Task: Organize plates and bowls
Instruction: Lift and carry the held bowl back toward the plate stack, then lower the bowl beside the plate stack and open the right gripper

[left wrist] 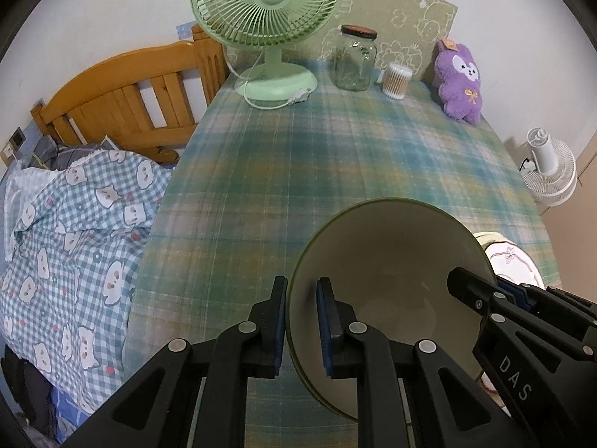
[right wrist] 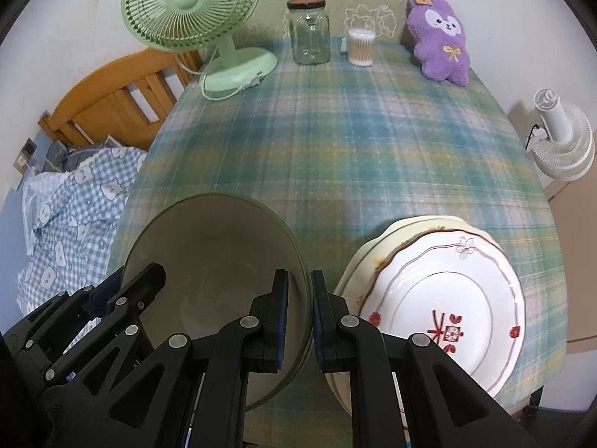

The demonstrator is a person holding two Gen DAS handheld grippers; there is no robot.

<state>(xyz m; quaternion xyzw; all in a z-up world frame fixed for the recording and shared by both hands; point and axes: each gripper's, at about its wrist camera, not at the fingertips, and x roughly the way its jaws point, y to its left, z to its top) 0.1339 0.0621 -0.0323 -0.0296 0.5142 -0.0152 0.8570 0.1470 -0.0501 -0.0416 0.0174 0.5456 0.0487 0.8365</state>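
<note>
Left wrist view showed your left gripper (left wrist: 301, 326) pinching the near-left rim of the cream, green-edged ceramic bowl (left wrist: 388, 261); your right gripper (right wrist: 298, 321) clamped its opposite rim; just right of that bowl lay the stacked white patterned plates (right wrist: 447, 298) on the plaid-clothed table (right wrist: 335, 142).

Left wrist view: sits just behind the left hand-held gripper (left wrist: 301, 326), low over the near edge of the plaid surface (left wrist: 335, 156), facing its far end. Right wrist view: same height and heading, just behind the right hand-held gripper (right wrist: 299, 321), set further right. Both very near the olive-rimmed bowl (left wrist: 388, 261). Shared: bowl, surface, green fan (left wrist: 265, 3), glass jar (left wrist: 354, 59), purple plush (left wrist: 460, 82), bed (left wrist: 74, 224) at left.
</note>
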